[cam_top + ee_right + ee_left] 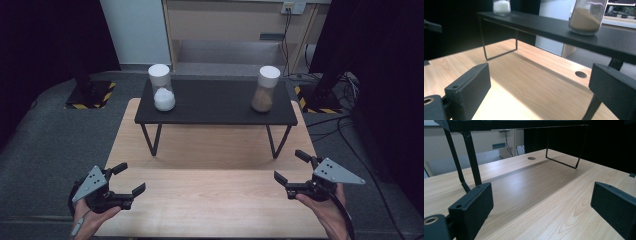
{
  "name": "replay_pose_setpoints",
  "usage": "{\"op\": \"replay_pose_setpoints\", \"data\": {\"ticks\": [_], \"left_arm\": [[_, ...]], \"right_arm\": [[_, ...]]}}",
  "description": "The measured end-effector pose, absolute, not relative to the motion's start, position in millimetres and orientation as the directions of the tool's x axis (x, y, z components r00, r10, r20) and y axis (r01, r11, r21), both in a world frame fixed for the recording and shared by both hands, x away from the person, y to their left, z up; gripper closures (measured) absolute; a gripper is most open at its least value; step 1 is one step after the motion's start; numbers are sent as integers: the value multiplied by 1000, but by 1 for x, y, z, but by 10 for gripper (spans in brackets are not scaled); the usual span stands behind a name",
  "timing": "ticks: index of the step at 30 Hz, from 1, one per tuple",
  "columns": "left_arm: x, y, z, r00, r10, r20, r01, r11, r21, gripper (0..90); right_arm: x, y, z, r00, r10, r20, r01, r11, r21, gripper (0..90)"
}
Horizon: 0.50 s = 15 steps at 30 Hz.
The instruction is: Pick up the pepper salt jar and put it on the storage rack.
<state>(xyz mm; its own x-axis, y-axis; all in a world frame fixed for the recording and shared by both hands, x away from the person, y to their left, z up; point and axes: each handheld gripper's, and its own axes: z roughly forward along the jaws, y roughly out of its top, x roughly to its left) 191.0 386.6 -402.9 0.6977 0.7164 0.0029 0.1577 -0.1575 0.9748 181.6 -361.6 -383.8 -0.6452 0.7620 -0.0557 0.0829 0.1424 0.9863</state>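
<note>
Two clear jars with white lids stand on a black shelf (215, 107) raised on thin metal legs. The left jar (162, 87) holds white powder, the right jar (266, 89) brown powder. My left gripper (129, 179) hovers low over the wooden table (210, 200) near its front left corner, open, nothing between its jaws. My right gripper (291, 167) is at the front right, also open and empty. From the right gripper view the brown jar (587, 16) and the white jar (501, 7) stand on the shelf (544, 25) ahead. The left gripper (541, 202) faces under the shelf.
The shelf's wire legs (151, 140) (278, 141) rest on the table's far half. A round cable hole (531, 158) (580, 74) sits in the tabletop. Behind the table are a wooden cabinet (235, 25), stands with striped bases (92, 95) and cables on grey carpet.
</note>
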Motion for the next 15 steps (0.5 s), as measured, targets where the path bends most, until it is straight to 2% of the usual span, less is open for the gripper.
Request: {"op": "replay_pose_setpoints", "data": {"ticks": [15], "left_arm": [[188, 386, -404, 692, 721, 30, 124, -161, 979, 36]], "right_arm": [[167, -353, -417, -630, 773, -71, 109, 179, 978, 44]]}}
